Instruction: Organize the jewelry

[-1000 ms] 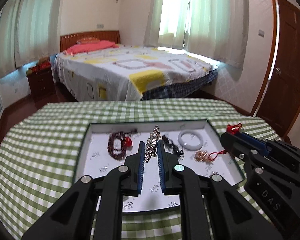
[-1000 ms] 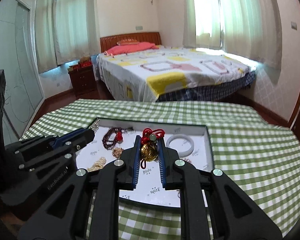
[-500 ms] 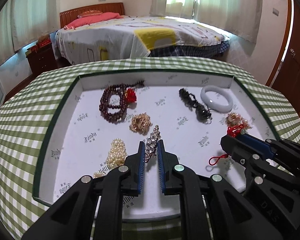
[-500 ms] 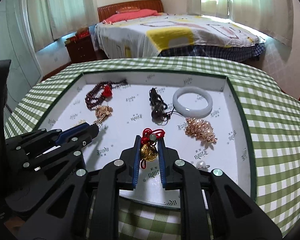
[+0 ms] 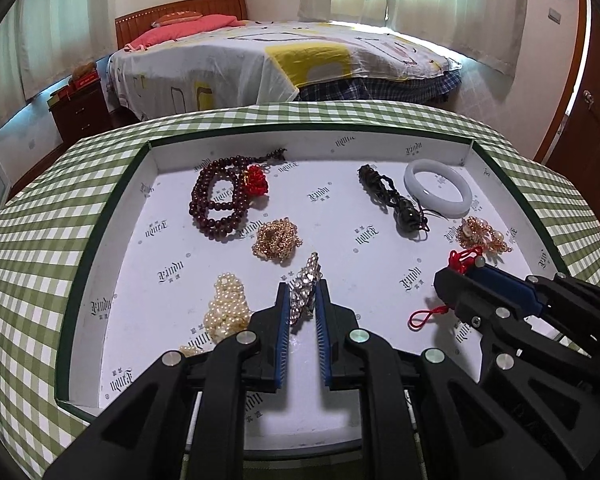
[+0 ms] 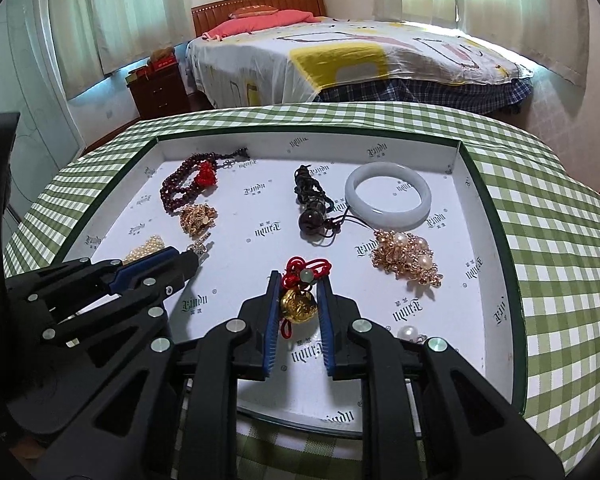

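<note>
A shallow white-lined tray with a green rim lies on the checked tablecloth. My left gripper is shut on a rhinestone hair clip, low over the tray's front middle. My right gripper is shut on a gold pendant with a red knotted cord, low over the tray; it also shows in the left wrist view. In the tray lie dark red beads, a gold chain, pearls, a dark bead charm, a white jade bangle and a gold pearl brooch.
A loose pearl earring lies near the tray's front right. The table has a green checked cloth. A bed, a nightstand and a wooden door stand beyond the table.
Both grippers have dropped and tilted down from above the tray to just over its floor, each still holding its piece. The jewelry lying in the tray has not moved.
</note>
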